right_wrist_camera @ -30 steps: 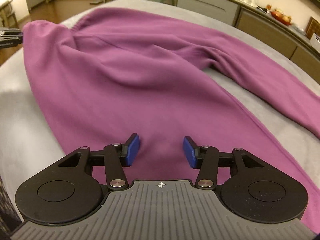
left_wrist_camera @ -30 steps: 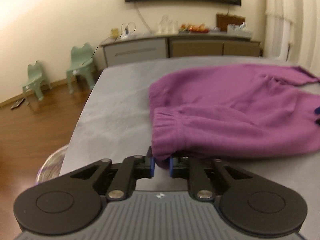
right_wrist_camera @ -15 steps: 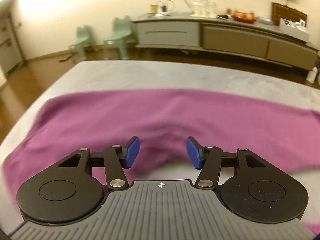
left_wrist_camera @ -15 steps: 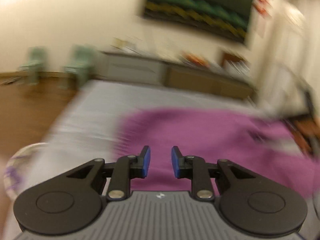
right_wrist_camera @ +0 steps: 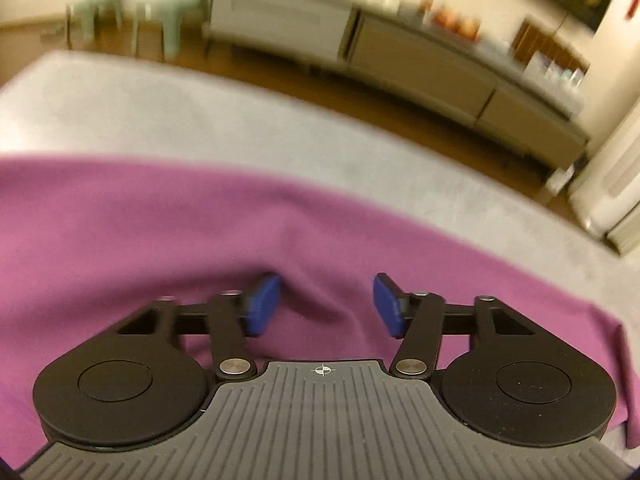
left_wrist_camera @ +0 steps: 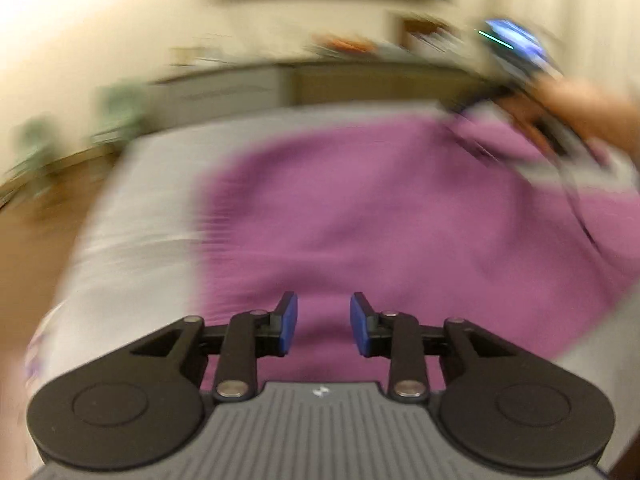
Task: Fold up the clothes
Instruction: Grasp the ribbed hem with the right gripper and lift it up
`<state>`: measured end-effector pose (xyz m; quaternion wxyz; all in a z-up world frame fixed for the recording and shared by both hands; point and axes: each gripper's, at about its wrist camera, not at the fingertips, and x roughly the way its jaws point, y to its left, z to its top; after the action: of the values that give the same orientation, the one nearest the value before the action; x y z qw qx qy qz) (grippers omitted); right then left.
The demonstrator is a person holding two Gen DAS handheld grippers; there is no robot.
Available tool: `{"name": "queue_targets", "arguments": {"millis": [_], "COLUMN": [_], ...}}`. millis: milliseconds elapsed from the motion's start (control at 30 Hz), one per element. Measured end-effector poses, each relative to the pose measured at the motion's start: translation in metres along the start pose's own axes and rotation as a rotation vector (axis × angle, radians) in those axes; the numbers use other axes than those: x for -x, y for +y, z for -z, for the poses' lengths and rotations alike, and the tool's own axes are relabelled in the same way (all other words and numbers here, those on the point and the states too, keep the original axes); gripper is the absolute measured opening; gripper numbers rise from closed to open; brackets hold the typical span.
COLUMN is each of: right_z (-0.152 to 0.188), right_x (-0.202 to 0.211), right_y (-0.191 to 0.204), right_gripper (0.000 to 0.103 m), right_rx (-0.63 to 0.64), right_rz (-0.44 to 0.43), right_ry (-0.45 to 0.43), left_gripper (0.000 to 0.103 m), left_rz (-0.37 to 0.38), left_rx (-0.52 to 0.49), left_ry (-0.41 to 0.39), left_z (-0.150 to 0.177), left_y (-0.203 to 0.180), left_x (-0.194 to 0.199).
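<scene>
A purple garment lies spread on the grey table; the left wrist view is blurred by motion. My left gripper hangs open above the garment's near part, with nothing between its blue pads. The other gripper shows at the upper right of that view, held by a hand. In the right wrist view the same purple garment fills the lower half. My right gripper is open over a raised fold of the cloth, which sits between the pads without being pinched.
The grey table extends beyond the garment to its far edge. Behind stands a long low sideboard with dishes on it, and two pale green small chairs on the wooden floor. A white curtain hangs at the right.
My left gripper let go of the garment's edge, opened, and swung over the cloth. My right gripper stayed open while turning to face the sideboard; the garment now lies flatter across the table.
</scene>
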<state>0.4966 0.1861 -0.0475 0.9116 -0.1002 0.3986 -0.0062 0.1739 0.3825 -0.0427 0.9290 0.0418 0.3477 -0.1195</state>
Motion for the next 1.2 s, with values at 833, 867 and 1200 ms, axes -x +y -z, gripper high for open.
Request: {"name": "queue_targets", "arguments": {"millis": [833, 867, 1200], "right_z": [0.028, 0.033, 0.082], "right_x": [0.139, 0.145, 0.122], "right_y": [0.188, 0.163, 0.043], "right_gripper": [0.003, 0.003, 0.027], "right_rx": [0.153, 0.116, -0.122], "right_rz": [-0.209, -0.186, -0.130], "right_ry": [-0.194, -0.192, 0.000], "left_gripper": [0.045, 0.045, 0.064], "left_rz": [-0.113, -0.097, 0.048], "left_rx": [0.479, 0.464, 0.385], "left_ry": [-0.077, -0.068, 0.044], "left_z": [0.009, 0.008, -0.004], "left_y": [0.077, 0.073, 0.007], "left_x": [0.025, 0.021, -0.044]}}
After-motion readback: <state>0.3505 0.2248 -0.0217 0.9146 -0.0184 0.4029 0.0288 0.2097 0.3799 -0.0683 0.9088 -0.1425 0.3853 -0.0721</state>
